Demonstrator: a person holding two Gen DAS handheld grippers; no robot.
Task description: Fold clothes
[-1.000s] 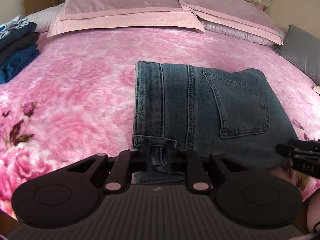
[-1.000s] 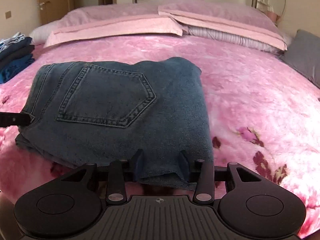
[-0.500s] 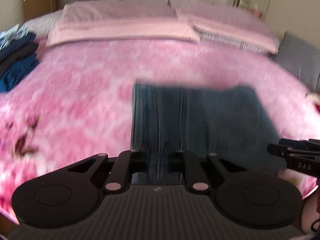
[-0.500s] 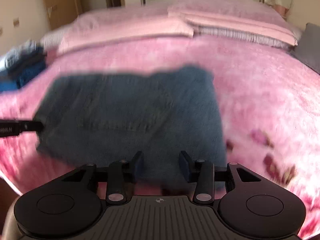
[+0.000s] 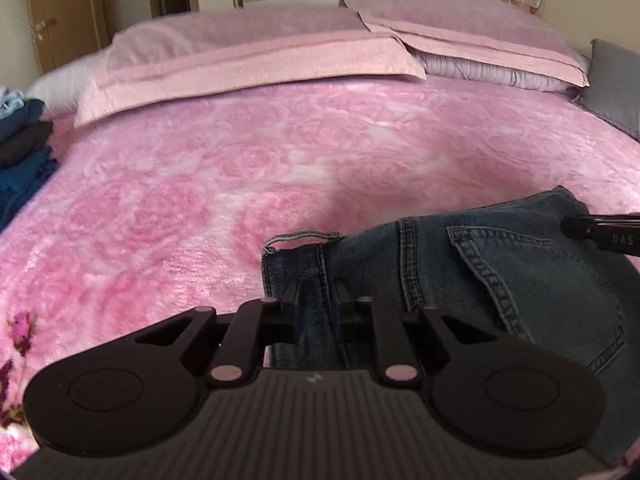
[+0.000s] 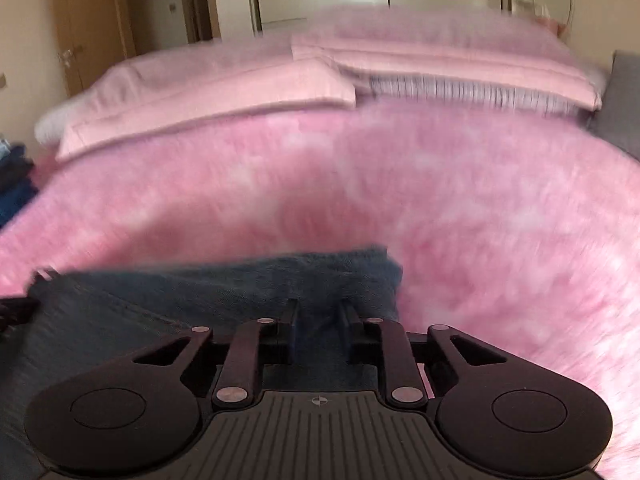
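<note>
The folded blue jeans [image 5: 500,280] hang lifted above the pink bed, back pocket facing me. My left gripper [image 5: 317,292] is shut on the waistband corner of the jeans. My right gripper [image 6: 319,312] is shut on the other near edge of the jeans [image 6: 224,288]; that view is blurred. The right gripper's tip [image 5: 600,232] shows at the right edge of the left wrist view, and the left gripper's tip [image 6: 16,308] at the left edge of the right wrist view.
The pink floral blanket [image 5: 240,184] covers the bed. Pink pillows [image 5: 256,56] lie at the head, a grey cushion [image 5: 616,80] at the far right. A stack of folded dark clothes [image 5: 20,152] sits at the left edge.
Both grippers have lifted the folded jeans off the blanket and raised them; the jeans now hang low in both views and more of the bed shows beyond.
</note>
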